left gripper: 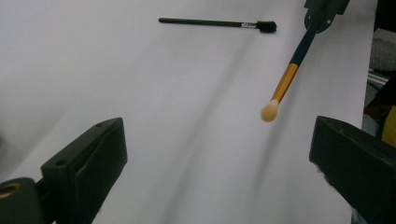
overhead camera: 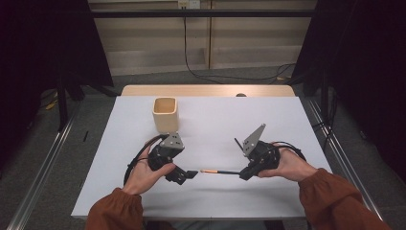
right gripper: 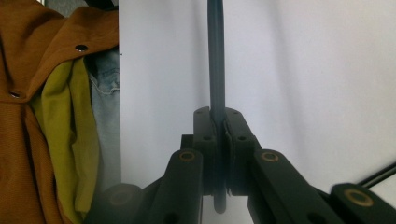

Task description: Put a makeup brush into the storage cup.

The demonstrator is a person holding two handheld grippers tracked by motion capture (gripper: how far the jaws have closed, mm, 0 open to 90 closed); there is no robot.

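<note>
At the left of the high view, the left gripper (overhead camera: pixel 190 175) lies low over the white table (overhead camera: pixel 115 187), its jaws pointing toward the middle. In the left gripper view those jaws stand wide apart with nothing between them, so this gripper is released and waiting. Behind it, farther up the table, stands a small cream square wooden cup (overhead camera: pixel 165 114), upright, with nothing visible inside from this angle.

Toward the middle, a slim makeup brush with a dark handle, a gold ferrule and a pale round tip (overhead camera: pixel 214 171) hangs level just above the table, its tip pointing at the left gripper's open jaws. In the left gripper view the brush (left gripper: pixel 285 86) comes in from the upper right, its tip near the jaws but not yet between them.

At the right, the right gripper (overhead camera: pixel 245 173) is clenched on the dark handle; the right gripper view shows the pads (right gripper: pixel 205 140) pressed against the handle on both sides. A second, all-dark thin brush (left gripper: pixel 217 23) lies flat on the table farther off, well apart from both grippers.

The work looks like a handover with the cup as the likely goal. One brush is lifted and offered; the left gripper has not taken it, the cup appears unfilled, and the dark brush is untouched.
</note>
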